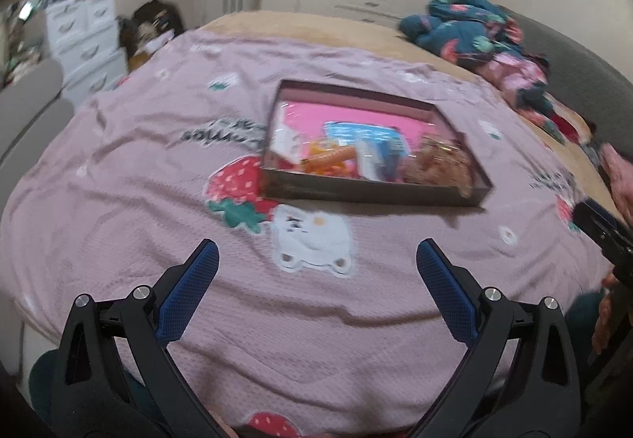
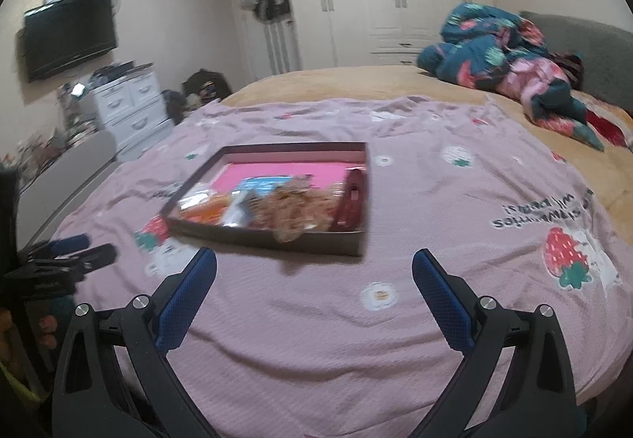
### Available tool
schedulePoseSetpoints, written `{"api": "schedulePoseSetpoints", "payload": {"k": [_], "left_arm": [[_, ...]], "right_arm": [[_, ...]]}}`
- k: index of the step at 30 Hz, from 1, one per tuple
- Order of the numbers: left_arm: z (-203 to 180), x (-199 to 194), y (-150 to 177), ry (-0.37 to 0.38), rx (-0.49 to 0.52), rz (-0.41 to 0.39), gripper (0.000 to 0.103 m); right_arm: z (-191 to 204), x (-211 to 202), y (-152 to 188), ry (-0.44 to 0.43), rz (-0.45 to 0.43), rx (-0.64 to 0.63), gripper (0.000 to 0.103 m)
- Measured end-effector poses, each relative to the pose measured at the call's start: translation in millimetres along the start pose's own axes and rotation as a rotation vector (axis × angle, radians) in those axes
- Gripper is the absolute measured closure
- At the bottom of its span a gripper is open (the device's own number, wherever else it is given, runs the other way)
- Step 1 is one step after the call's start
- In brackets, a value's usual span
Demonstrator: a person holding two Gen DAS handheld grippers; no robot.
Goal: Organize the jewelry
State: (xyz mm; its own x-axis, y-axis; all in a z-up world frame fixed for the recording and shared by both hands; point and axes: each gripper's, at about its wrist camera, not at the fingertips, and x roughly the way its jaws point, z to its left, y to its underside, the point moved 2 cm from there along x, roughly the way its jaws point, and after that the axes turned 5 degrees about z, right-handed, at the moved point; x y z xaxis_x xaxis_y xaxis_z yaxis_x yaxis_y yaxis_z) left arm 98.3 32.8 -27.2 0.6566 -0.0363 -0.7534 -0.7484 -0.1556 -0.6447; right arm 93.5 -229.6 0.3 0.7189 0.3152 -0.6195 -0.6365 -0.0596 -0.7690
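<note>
Left claw (image 1: 316, 260): blue-padded fingers spread wide, nothing between them, held above the pink knitted blanket with strawberry and white bear prints (image 1: 158, 240) that covers the bed. Right claw (image 2: 314, 270): likewise spread wide and empty over the same blanket.

Just beyond both claws lies the shallow dark-brown rectangular cardboard tray with a bright pink floor (image 1: 376, 196), flat on the blanket. Its contents are heaped against the near wall; the far part of the pink floor is bare. Both views are motion-blurred, so single jewelry pieces cannot be told apart.

Left view shows: a white card (image 1: 287, 141) at the tray's left end, orange pieces (image 1: 328, 161), a blue-and-white packet (image 1: 372, 139), and a tan lumpy heap (image 1: 439, 161) at the right end. The right-wrist view alone shows a dark red narrow case (image 2: 352, 204) lying along the tray's right wall, and the tan heap spilling over the near wall. The left view alone shows a hand (image 1: 621, 181) at its right edge.

Farther back: a tan bed sheet (image 2: 356, 82), a crumpled dark-teal and pink floral quilt (image 2: 498, 46) against a grey headboard (image 2: 593, 42). Left of the bed, a white chest of drawers (image 2: 130, 101); only the right view shows clearly the black wall-mounted television (image 2: 69, 34). White wardrobe doors (image 2: 376, 2) close the background.
</note>
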Motion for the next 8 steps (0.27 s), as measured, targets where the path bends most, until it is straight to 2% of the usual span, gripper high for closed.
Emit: {"api": "schedulePoseSetpoints", "payload": {"k": [2, 6, 8], "left_arm": [[14.0, 10.1, -9.0, -0.023, -0.045, 0.018, 0.009], [51.4, 30.1, -34.1, -0.121, -0.137, 0.033, 0.009], [78.2, 45.7, -52.7, -0.222, -0.184, 0.042, 0.009]], "right_arm": [[-23.5, 11.5, -6.5, 0.051, 0.005, 0.036, 0.004], [-78.6, 35.4, -22.0, 0.185, 0.009, 0.127, 0.004], [-119.9, 55.0, -33.3, 0.278, 0.035, 0.206, 0.004]]}}
